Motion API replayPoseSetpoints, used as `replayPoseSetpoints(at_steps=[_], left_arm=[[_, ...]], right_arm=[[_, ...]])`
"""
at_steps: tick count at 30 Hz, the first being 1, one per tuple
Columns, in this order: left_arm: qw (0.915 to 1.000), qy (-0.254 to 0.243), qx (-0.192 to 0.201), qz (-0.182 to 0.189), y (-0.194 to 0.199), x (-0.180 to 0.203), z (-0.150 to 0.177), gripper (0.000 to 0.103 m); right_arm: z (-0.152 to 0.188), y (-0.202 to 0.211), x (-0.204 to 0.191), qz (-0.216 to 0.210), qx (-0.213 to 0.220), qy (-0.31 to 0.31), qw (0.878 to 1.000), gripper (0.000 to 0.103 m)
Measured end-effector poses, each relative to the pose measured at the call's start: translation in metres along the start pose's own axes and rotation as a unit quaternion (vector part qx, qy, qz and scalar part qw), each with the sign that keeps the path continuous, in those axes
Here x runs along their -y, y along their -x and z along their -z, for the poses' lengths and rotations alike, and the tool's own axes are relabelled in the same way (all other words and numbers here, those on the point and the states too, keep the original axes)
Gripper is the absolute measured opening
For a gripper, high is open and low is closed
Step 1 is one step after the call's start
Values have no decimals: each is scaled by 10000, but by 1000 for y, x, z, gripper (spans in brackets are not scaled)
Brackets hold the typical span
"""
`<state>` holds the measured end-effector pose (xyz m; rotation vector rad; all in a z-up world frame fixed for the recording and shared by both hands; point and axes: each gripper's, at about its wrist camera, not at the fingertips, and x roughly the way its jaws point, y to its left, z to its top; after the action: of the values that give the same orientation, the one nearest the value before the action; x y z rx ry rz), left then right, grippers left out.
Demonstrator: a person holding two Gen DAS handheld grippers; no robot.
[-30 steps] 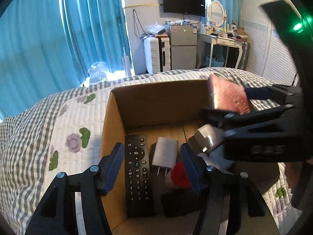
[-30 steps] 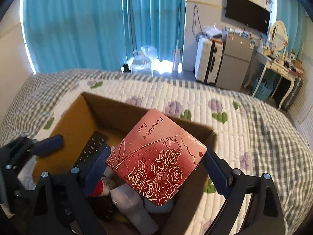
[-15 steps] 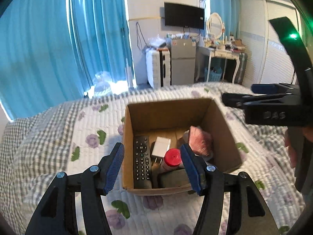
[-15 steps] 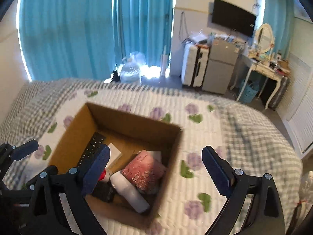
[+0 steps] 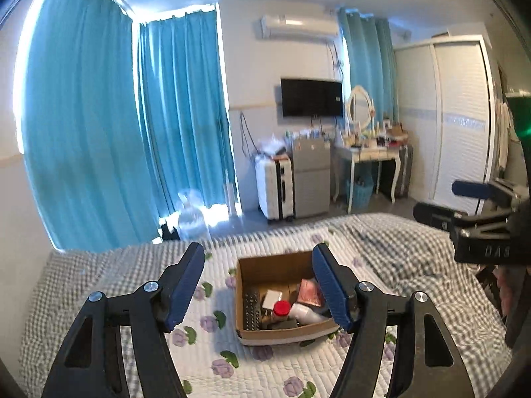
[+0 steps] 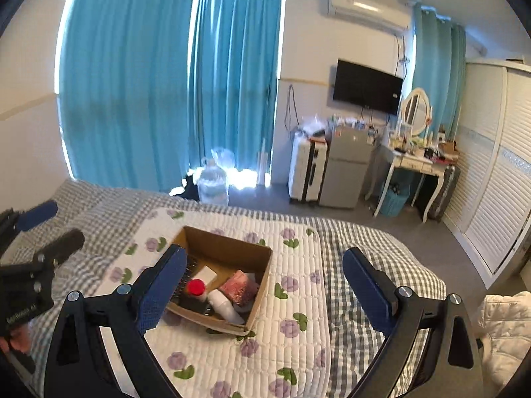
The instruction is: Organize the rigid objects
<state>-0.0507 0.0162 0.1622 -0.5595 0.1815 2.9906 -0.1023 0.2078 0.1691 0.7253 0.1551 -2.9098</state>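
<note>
Here, the left wrist view shows the left gripper [image 5: 259, 285], jaws just widened and empty, above the cardboard box [image 5: 282, 333] on the quilt [image 5: 212, 358], while the right wrist view shows the right gripper [image 6: 262, 285] spread wide, holding nothing, with the pink case [image 6: 239, 288] inside that box.

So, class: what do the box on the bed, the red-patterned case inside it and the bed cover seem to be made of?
Box: corrugated cardboard, matte brown, judging by its thin, stiff walls.
Red-patterned case: likely tin or coated card, with a slight sheen; too small to settle.
Bed cover: quilted fabric, soft and matte, with stitched ridges, printed flowers and a gingham border.
</note>
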Motion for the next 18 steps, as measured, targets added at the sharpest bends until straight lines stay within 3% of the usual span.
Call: replayPoseSetpoints(at_steps=[4, 7, 9, 10, 15, 18], left_arm=[[9996, -50, 261, -127, 39, -1, 1, 78], [9989, 73, 463, -97, 60, -2, 12, 96], [9982, 153, 575, -99, 65, -2, 21, 99], [9979, 174, 612, -100, 65, -2, 27, 103], [9957, 86, 858, -327, 51, 2, 54, 103], [9937, 77, 948, -589, 23, 2, 81, 103]], right_arm=[[7, 44, -5, 2, 375, -134, 9992, 96], [21, 77, -17, 178, 743, 25, 9971, 100], [34, 89, -22, 154, 843, 2, 9963, 102], [38, 91, -23, 109, 849, -29, 9963, 102], [68, 79, -26, 103, 933, -154, 9955, 103], [86, 56, -25, 205, 1299, -273, 9909, 103]])
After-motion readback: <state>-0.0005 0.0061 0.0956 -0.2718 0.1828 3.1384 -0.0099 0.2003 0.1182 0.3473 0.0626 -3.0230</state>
